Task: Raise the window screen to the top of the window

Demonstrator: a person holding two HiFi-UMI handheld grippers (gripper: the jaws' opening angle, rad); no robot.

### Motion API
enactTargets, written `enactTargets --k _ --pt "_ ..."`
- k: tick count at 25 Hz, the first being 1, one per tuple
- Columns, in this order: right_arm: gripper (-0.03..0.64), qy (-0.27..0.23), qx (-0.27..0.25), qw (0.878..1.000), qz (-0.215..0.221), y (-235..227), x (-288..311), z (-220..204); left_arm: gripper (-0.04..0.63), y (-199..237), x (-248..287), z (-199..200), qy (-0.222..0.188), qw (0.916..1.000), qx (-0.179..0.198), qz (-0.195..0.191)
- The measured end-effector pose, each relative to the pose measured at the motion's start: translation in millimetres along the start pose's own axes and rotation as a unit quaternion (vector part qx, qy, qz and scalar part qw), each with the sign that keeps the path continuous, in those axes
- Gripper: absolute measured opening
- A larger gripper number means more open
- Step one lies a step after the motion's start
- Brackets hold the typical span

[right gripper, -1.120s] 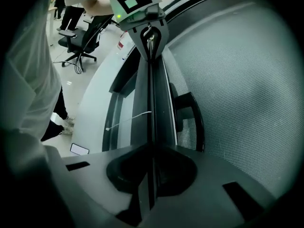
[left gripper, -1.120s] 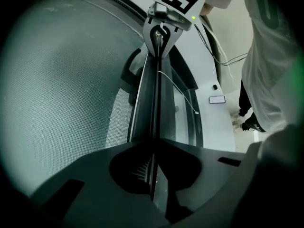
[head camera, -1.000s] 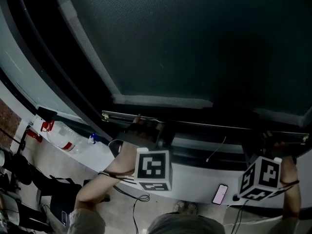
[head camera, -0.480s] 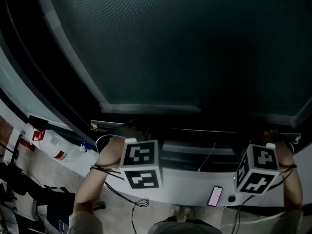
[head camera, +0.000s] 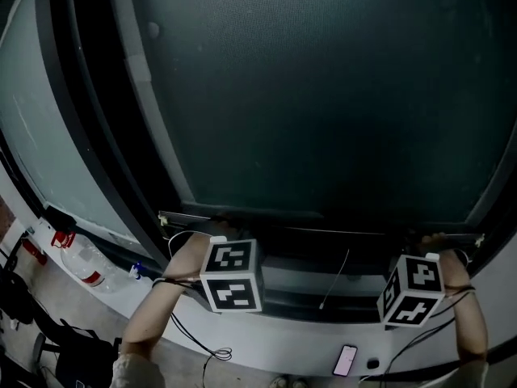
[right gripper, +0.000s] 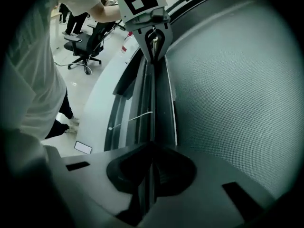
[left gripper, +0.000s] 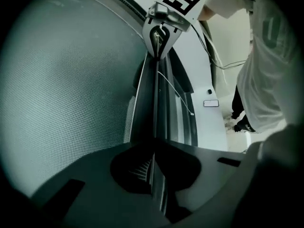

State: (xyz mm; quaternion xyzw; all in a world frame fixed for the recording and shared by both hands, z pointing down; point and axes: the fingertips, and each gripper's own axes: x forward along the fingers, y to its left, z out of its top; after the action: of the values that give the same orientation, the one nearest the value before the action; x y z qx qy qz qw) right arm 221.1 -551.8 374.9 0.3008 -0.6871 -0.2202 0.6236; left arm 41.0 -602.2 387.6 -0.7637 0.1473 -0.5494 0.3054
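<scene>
Between the two tools: the window screen [head camera: 323,95] has its bottom bar [head camera: 355,232] running from one tool to the other, with dark mesh filling the window above it.
Grip, left: the left tool [left gripper: 154,172] has its jaws pressed together on the edge of the bottom bar, with mesh on its left side and the white sill [left gripper: 202,70] on its right.
Grip, right: the right tool [right gripper: 151,175] is clamped on the same bar, with mesh on its right side and the sill on its left.
Writing: each marker cube [head camera: 232,275] carries black-and-white squares. A red label on a plastic bottle [head camera: 81,263] is too small to read, and faint print on the person's shirt [left gripper: 270,56] is illegible.
Head view only: the bottle lies well out past the left tool's outer side.
Tool views only: each shows the other tool at the far end of the bar. The right tool view also shows an office chair [right gripper: 88,44] beyond the left tool.
Phone: a phone [head camera: 345,360] lies flat on the sill, on the person's side of the bar and nearer the right tool.
Cord: a thin white cord [head camera: 335,280] hangs below the bar between the tools.
</scene>
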Motion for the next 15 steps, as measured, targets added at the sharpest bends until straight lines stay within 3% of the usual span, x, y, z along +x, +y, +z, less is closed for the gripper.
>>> enactTargets --k 8,15 --pt "0.018 -0.003 -0.023 0.991 -0.135 -90 -83 14 0.018 87 -87 22 -0.002 0.9900 0.030 0.138" --pt "0.018 -0.002 -0.052 0.967 -0.250 -183 -172 30 0.018 176 -181 48 -0.022 0.9632 0.052 0.263"
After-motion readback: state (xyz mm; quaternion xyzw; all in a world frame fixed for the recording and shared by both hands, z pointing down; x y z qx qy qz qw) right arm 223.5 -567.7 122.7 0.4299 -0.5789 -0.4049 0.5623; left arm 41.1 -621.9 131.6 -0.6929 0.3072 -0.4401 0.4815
